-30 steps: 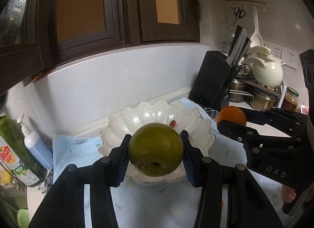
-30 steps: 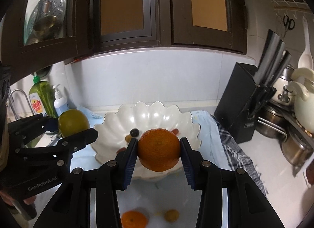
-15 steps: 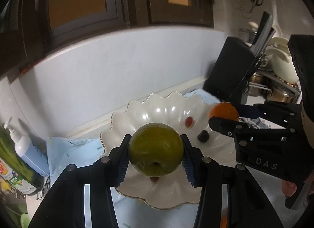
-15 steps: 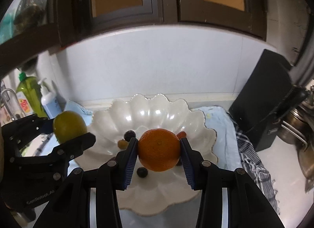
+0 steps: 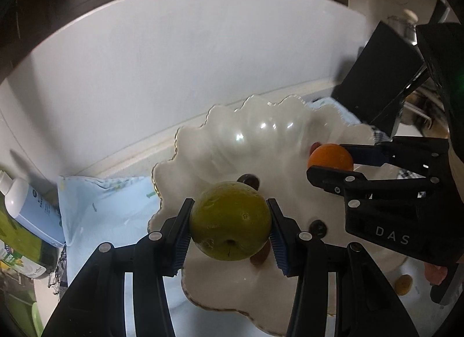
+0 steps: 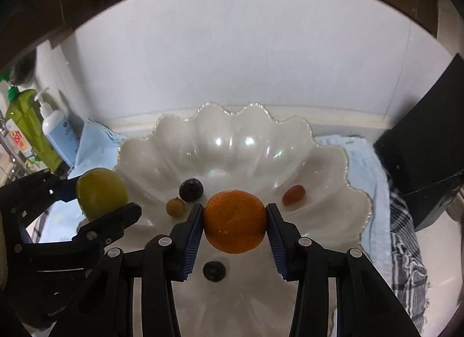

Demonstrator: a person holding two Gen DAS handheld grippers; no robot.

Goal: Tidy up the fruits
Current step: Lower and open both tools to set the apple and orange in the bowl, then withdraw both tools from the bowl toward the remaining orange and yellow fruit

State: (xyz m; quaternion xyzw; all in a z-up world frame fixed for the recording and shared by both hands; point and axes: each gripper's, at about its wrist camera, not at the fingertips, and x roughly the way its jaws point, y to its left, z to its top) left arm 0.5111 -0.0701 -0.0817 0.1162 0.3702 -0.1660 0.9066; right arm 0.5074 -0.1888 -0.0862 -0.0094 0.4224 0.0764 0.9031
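Pale kitchen backsplash behind, left wrist view: left gripper (image 5: 230, 228) angled down, clamping green fruit (image 5: 230, 221) at lower centre over scalloped white bowl (image 5: 278, 133), right wrist view: right gripper (image 6: 234, 222) angled down, clamping orange (image 6: 234, 221) mid-frame above the bowl's inside.

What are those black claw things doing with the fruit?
A person holds two grippers. The left gripper is clamped on a green fruit, and the right gripper is clamped on an orange. Both hang over a white scalloped bowl that already has a few small fruits in it, like a dark one and a little red one. Neither big fruit is in the bowl yet.
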